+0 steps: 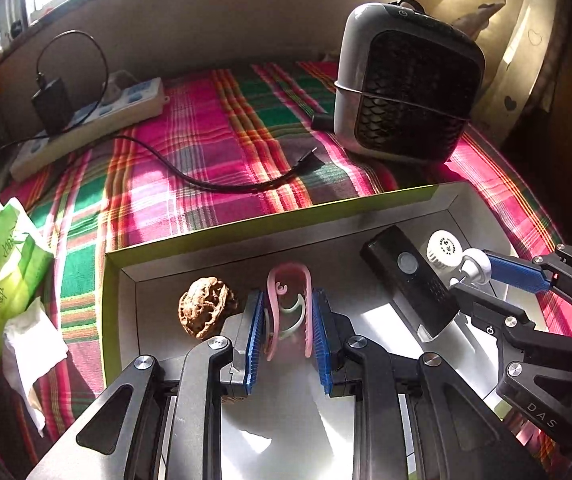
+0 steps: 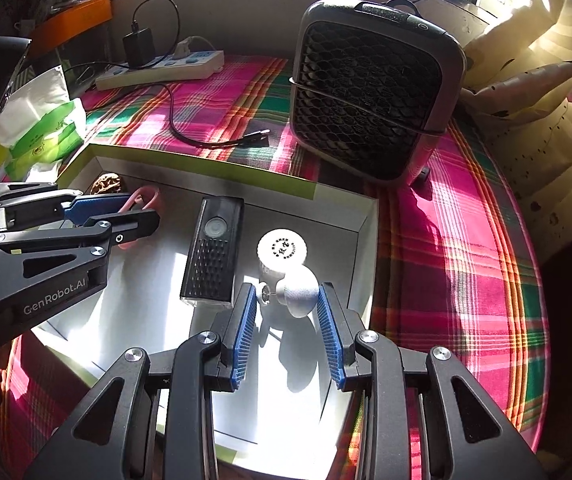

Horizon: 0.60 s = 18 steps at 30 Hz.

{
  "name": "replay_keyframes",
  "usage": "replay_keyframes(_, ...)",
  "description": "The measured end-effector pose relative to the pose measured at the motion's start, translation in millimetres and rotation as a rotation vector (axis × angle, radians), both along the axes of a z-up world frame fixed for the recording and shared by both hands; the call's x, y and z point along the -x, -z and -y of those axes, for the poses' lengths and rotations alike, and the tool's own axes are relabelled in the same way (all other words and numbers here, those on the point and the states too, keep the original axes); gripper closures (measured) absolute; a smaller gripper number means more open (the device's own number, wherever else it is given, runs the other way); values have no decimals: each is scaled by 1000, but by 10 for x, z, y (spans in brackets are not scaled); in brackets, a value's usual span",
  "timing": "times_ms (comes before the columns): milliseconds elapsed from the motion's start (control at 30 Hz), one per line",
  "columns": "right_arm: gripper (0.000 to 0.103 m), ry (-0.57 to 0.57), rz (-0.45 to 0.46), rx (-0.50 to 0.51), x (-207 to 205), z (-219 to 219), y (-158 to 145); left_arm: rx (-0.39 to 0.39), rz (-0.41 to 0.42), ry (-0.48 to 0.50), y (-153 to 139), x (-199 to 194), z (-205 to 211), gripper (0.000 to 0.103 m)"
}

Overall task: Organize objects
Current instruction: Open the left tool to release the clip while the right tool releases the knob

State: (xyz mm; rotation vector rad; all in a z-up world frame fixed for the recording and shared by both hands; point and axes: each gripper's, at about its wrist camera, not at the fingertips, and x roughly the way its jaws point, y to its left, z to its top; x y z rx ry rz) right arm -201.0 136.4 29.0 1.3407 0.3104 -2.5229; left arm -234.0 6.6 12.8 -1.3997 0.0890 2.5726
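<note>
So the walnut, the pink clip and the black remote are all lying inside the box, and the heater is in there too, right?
Not the heater. The right wrist view shows it standing on the checked cloth behind the box. The walnut, pink clip and black remote are inside.

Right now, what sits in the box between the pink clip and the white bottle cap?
A black rectangular device lies between the pink clip and the white cap, clearest in the right wrist view.

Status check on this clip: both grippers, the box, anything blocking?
Left gripper shut on pink clip, over box. Right gripper shut on white knob, same box. Walnut, black remote, white cap already inside. Nothing blocking.
</note>
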Motion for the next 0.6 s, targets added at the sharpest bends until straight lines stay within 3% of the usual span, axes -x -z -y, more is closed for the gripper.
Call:
replay_keyframes(367,70,-4,-31,-17,41,26,20,0,-4,-3,3,8,-14,81)
replay_keyframes(600,70,-6,-40,-20,33,11,21,4,-7,9,2,0,-35,74)
